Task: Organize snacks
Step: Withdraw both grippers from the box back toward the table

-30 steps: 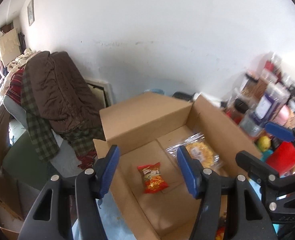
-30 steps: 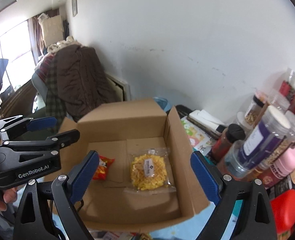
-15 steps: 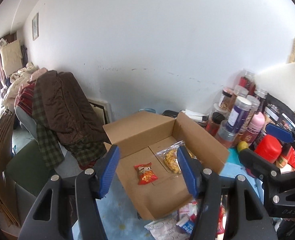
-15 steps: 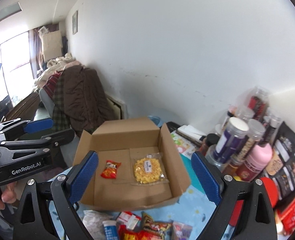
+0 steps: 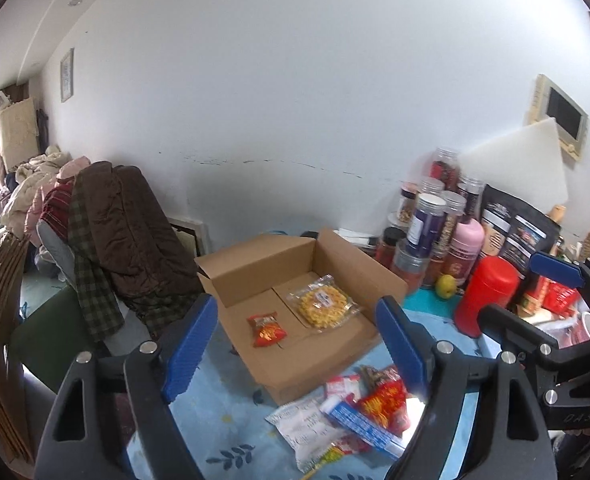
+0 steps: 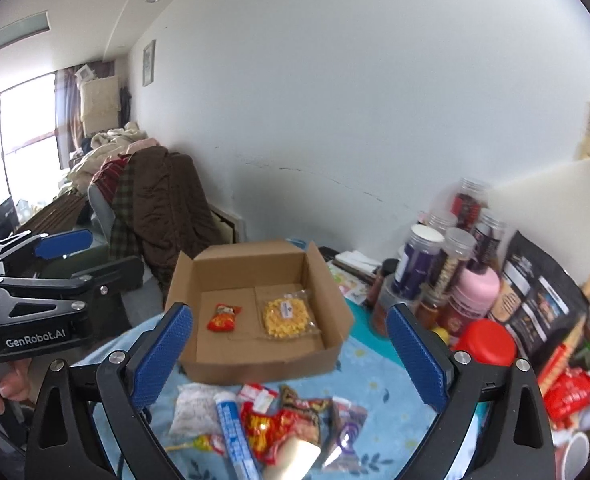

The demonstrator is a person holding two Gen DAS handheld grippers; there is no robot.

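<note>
On the blue floral tablecloth [image 5: 223, 432], seen from the left wrist, the cardboard box [image 5: 295, 312] sits beyond the left gripper [image 5: 297, 344], whose blue pads are spread wide and grip nothing. Inside lie a small red chip bag [image 5: 266, 329] and, to its right, a clear pack of yellow snacks [image 5: 323, 307]. A loose snack pile [image 5: 359, 412] lies just before the box's near corner, below the right pad.

From the right wrist, the right gripper [image 6: 289, 354] gapes equally wide and empty above the snack pile [image 6: 271, 424], with the box [image 6: 255, 344] behind it between the pads. Jars [image 6: 427, 264] crowd the tabletop's right edge.
</note>
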